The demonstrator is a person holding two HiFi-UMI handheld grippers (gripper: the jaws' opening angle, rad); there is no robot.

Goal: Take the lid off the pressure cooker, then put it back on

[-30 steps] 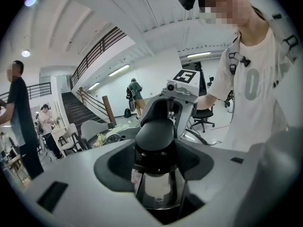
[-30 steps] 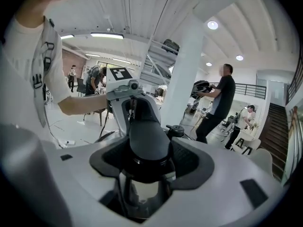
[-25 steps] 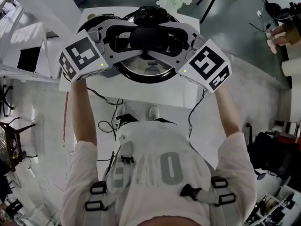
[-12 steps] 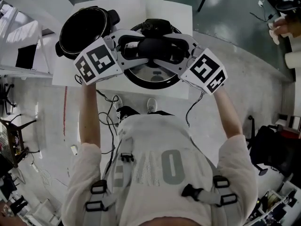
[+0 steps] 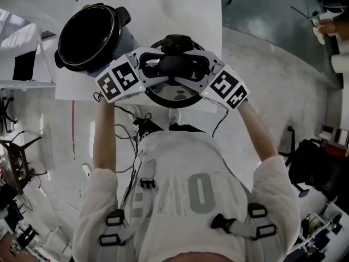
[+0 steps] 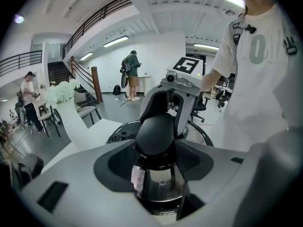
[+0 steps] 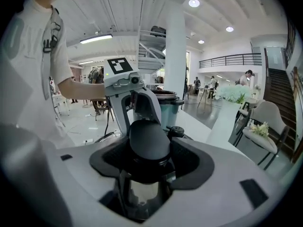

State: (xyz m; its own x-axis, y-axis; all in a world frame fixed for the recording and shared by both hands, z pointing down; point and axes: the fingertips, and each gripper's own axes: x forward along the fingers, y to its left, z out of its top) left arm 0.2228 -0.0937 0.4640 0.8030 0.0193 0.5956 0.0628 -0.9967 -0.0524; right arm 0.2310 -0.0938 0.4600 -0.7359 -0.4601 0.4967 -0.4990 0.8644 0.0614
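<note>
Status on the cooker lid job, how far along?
Done: the lid is off and the pot stands open on the table.
In hand: the left gripper and right gripper both clamp the lid's handle, to the right of the pot.
Left: seat the lid back on the pot.

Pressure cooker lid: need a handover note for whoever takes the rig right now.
Left gripper: jaws shut on the black handle of the lid, from the left side.
Right gripper: jaws shut on the same handle, from the opposite side.
Lid: off the pot, held low over the table near its front edge, right of the pot. Whether it touches the table cannot be told.
Pot: open, at the table's back left.
Done: lid removed.
Left: carry the lid to the pot and seat it.
</note>
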